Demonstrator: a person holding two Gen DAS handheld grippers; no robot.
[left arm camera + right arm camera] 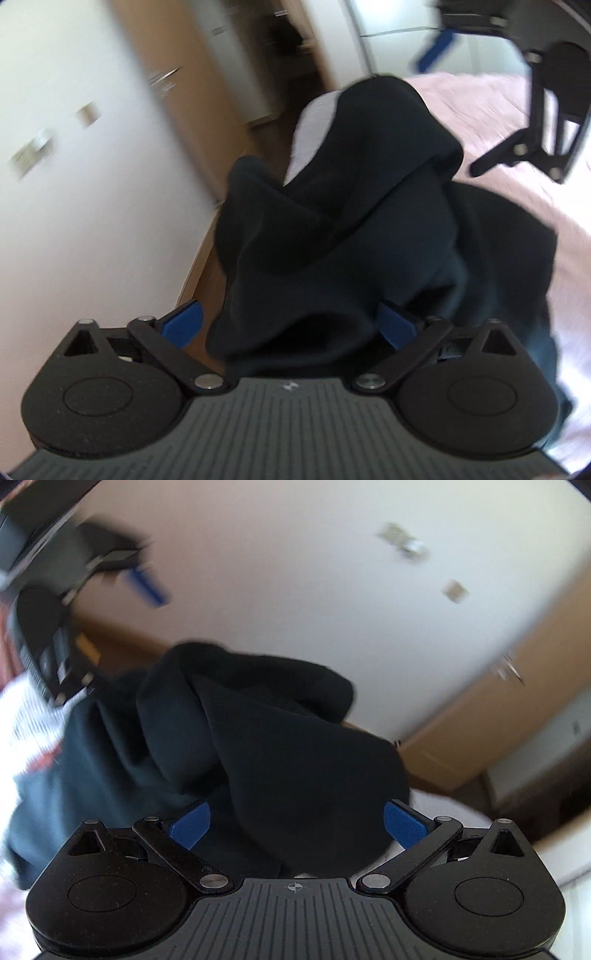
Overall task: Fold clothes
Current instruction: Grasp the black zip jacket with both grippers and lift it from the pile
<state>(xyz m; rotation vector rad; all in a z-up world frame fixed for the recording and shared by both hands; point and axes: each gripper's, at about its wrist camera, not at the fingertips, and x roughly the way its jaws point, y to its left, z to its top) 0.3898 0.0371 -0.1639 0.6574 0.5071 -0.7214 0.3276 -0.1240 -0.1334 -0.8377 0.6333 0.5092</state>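
Left claw [291, 326]: blue fingers spread wide, dark garment [332, 229] bunched between them and draped over the nose of the tool. No sign they're pinching; cloth just sits in the gap. Right claw [297, 823]: same picture, fingers apart, dark cloth heaped between and over them. So both are apart with nothing clamped, as far as these views show.

Garment itself is a crumpled dark mound, several thick rolls and folds, no flat panel visible. It sits at the edge of a bed with a pink cover [517, 110], part of it hanging toward the wood floor [207, 266]. Something white [314, 129] shows behind the mound in the left view; can't tell what.

Both frames are motion-blurred. The two tools are close together, each visible in the other's view.

Step, my read: handling the bunched garment, either gathering or letting go of it. Not folded as it lies. Next move needs a real grip on an edge or corner, which means finding a hem in that heap, then spreading it flat on the bed.
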